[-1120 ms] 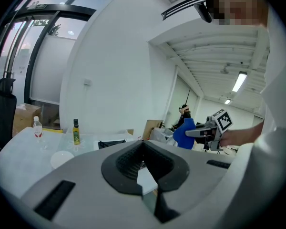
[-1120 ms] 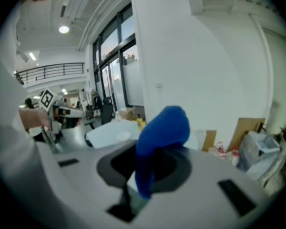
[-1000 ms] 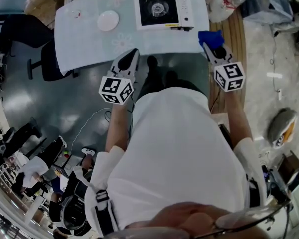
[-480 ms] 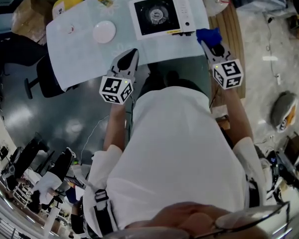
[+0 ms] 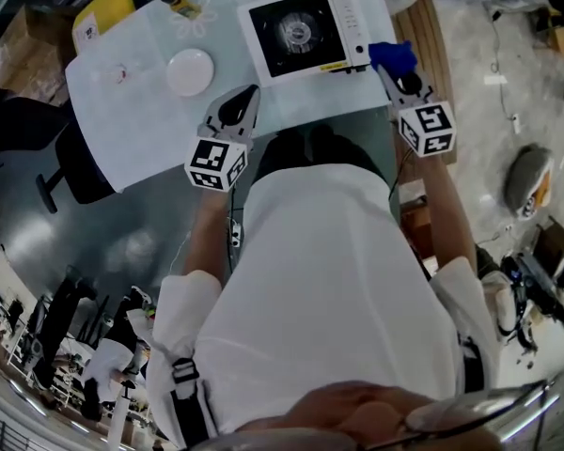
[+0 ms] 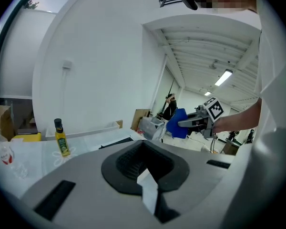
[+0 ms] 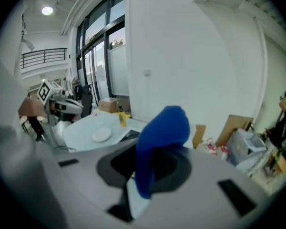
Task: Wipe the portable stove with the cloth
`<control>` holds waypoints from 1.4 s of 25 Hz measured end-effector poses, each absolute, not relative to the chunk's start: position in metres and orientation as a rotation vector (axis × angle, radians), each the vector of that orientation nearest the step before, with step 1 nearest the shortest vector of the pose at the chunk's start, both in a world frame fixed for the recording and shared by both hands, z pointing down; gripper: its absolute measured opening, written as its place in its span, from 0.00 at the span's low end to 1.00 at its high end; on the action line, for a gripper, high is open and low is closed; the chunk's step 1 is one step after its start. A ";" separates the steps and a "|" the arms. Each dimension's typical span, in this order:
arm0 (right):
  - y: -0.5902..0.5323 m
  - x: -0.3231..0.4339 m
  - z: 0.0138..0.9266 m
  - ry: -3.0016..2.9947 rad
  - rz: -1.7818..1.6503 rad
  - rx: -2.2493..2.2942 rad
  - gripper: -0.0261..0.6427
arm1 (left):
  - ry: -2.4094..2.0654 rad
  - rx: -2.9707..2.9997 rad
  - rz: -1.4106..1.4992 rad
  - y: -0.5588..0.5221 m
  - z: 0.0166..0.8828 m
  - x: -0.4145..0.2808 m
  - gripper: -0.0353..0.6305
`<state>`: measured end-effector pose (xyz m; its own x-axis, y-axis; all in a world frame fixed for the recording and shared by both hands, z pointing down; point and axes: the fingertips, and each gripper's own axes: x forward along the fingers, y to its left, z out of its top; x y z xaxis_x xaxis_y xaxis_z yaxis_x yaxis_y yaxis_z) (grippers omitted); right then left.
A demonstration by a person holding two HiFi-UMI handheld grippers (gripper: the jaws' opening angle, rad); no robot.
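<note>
The cloth [image 5: 393, 54] is soft blue fabric, dull, with thick folds. The portable stove [image 5: 301, 31] has a smooth white body and a black top. The ring in its middle shines like metal. The table cover [image 5: 132, 101] is pale, smooth and a bit shiny. The plate [image 5: 190, 71] is white and glossy. The left gripper [image 5: 244, 101] and the right gripper [image 5: 401, 78] look like dull grey plastic. The bottle [image 6: 61, 138] is shiny yellow. The table edge [image 5: 430, 40] is brown wood. The floor [image 5: 122, 224] is dark and shiny.
</note>
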<state>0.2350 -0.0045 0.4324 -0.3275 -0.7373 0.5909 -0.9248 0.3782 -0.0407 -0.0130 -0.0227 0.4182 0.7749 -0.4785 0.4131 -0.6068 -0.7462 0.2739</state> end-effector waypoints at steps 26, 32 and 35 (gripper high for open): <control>-0.127 0.294 0.522 -2.078 0.459 1.165 0.15 | -0.906 2.421 0.412 -0.052 0.452 0.052 0.10; -0.156 0.316 0.556 -2.090 0.434 1.077 0.15 | -0.988 2.360 0.425 -0.053 0.457 0.074 0.10; -0.171 0.327 0.573 -2.083 0.444 1.048 0.15 | -1.020 2.332 0.435 -0.050 0.458 0.083 0.10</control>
<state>0.3268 -0.1715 0.5731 -0.3836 -0.5365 0.7516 -0.7962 0.6045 0.0251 0.0830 -0.0505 0.4578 0.6594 -0.5698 0.4904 -0.7484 -0.5595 0.3562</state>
